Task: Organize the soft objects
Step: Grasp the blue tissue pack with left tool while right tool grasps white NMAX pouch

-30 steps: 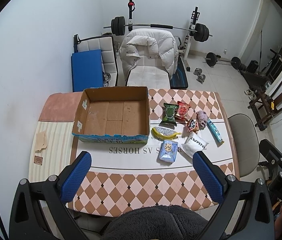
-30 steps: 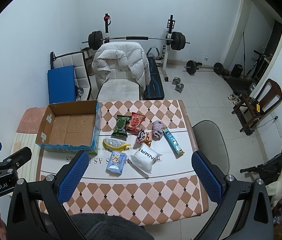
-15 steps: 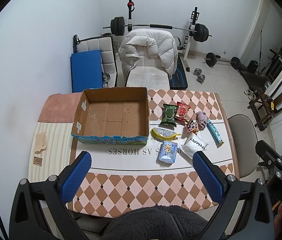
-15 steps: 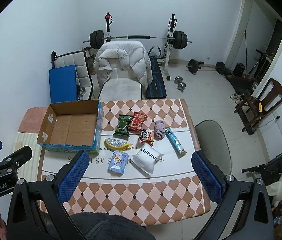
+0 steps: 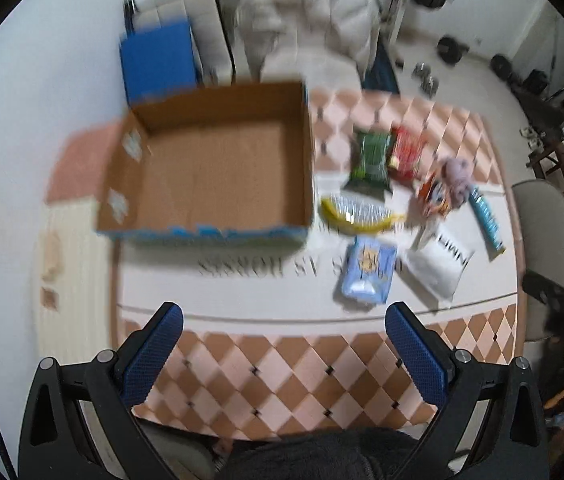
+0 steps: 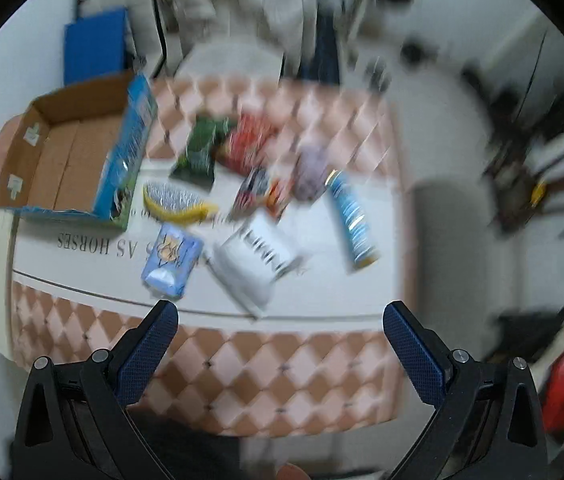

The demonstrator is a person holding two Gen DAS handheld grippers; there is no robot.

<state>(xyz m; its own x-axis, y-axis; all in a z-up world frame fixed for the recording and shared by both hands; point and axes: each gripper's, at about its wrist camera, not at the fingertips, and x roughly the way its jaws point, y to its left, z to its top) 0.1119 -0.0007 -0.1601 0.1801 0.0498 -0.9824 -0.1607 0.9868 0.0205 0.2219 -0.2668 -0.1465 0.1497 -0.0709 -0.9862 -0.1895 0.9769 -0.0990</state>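
Both views have turned blurred, and the table fills more of each frame than it did half a second ago: the two grippers have dropped toward the table and are moving fast. My reading is that the reach for a first item is under way and nothing has been sorted yet.

The left gripper point(image 5: 282, 320) has its blue textured pads spread wide with nothing between them. The right gripper point(image 6: 280, 316) is equally wide apart and empty.

In the left view, an open brown cardboard box with a blue printed outside point(image 5: 218, 168) sits centre-left, its corrugated floor bare. To its right, in the centre-right of the frame, lie the soft items: a crinkly green snack bag point(image 5: 371, 160), a shiny red snack bag point(image 5: 406, 152), a yellow banana-shaped foil pouch point(image 5: 356, 212), a pale blue puffy packet point(image 5: 368, 274), a white pillow-like pouch with dark lettering point(image 5: 438, 264), a long blue wrapped bar point(image 5: 486, 222), a fuzzy purple plush toy point(image 5: 458, 176) and a small orange packet point(image 5: 434, 196). All rest on a tablecloth with orange-and-cream diamonds point(image 5: 282, 380).
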